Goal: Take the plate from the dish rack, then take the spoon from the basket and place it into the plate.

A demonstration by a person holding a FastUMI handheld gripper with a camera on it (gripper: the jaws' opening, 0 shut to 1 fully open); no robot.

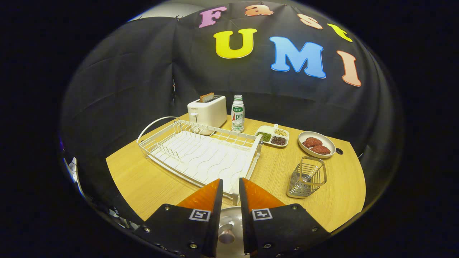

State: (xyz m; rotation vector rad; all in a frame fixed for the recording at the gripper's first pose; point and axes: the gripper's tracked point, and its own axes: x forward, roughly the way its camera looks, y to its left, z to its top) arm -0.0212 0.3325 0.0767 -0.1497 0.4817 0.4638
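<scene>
My gripper (231, 181) hovers at the table's near edge, its fingers a narrow gap apart with nothing between the tips. Under the fingers, seen through the gap, lies a silvery plate (225, 216). A small rounded spoon end (226, 235) rests on the plate. The white wire dish rack (200, 154) stands just ahead of the fingers with no dishes in it. The metal wire basket (307, 177) stands ahead to the right of the fingers.
Beyond the rack stand a white toaster (208, 111) with a slice in it and a bottle (237, 113). To their right lie a divided dish of beans (273, 136) and a plate of meat patties (316, 144). The wooden table (143, 179) ends at black cloth walls.
</scene>
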